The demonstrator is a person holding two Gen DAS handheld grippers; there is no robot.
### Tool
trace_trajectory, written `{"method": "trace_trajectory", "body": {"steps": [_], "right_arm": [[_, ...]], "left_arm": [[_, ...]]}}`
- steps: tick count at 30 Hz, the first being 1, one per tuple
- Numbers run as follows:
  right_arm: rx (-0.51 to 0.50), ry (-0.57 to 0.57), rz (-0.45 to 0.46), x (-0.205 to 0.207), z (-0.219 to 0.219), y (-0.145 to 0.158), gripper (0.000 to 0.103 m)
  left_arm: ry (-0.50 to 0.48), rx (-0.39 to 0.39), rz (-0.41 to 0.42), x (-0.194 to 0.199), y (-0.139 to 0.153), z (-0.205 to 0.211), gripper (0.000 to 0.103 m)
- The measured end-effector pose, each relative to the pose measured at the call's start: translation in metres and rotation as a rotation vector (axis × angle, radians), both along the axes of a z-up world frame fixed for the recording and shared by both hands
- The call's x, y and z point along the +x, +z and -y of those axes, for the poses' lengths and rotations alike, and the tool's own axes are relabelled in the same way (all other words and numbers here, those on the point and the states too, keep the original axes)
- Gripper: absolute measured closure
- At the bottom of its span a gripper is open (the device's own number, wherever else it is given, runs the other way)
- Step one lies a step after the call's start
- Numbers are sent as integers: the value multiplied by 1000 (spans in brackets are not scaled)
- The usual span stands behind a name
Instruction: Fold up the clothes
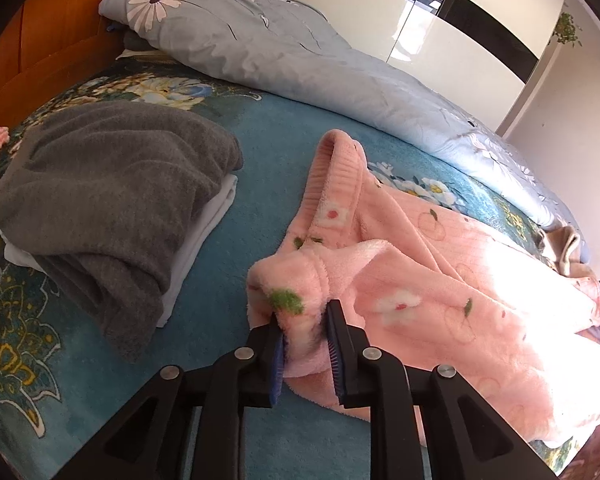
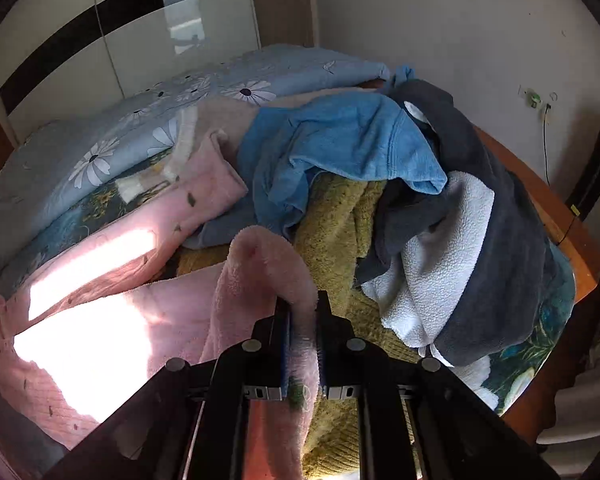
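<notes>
Clothes are only partly folded: a fuzzy grey top (image 1: pixel 112 184) sits folded on white cloth (image 1: pixel 204 232) near the headboard edge of the bed (image 1: pixel 260 132), while a messy pile with a blue towel (image 2: pixel 340 148), a yellow knit (image 2: pixel 340 216) and a dark grey and white fleece (image 2: pixel 480 240) waits near the foot corner. The soft pink flowered fleece garment (image 1: pixel 440 264) lies spread in the middle, not folded yet. The left tool (image 1: pixel 306 320) pinches one bunched end and the right tool (image 2: pixel 302 308) is squeezed tight on another part.
</notes>
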State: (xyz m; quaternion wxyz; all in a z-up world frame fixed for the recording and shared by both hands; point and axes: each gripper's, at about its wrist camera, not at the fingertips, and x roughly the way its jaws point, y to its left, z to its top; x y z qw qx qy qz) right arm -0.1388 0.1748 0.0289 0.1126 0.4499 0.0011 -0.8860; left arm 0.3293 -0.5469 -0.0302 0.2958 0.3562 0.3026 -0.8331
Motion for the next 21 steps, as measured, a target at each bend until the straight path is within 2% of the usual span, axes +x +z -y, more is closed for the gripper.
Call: {"method": "trace_trajectory", "body": {"steps": [4, 8, 10, 12, 14, 16, 17, 18, 21], "right_arm": [[-15, -54, 51, -13, -6, -30, 92], [-31, -68, 11, -8, -10, -25, 92], [-1, -68, -42, -1, -9, -10, 92], [40, -46, -110, 9, -4, 7, 90], [90, 4, -184, 21, 9, 27, 84], [76, 120, -209, 30, 34, 41, 58], [68, 205, -198, 35, 53, 42, 52], [58, 290, -187, 41, 72, 43, 47], [30, 529, -122, 56, 144, 23, 47]], "left_arm": [[-2, 3, -3, -1, 3, 0, 76], [-1, 16, -14, 0, 8, 3, 64], [-11, 11, -38, 2, 14, 2, 59], [-23, -7, -59, 4, 21, -1, 47], [-52, -43, -54, 1, 25, -5, 41], [-82, -68, -19, -6, 24, -7, 39], [-92, -70, -4, -10, 22, -7, 38], [-101, -70, 12, -15, 20, -7, 38], [-107, -26, 28, -24, 8, -1, 38]]}}
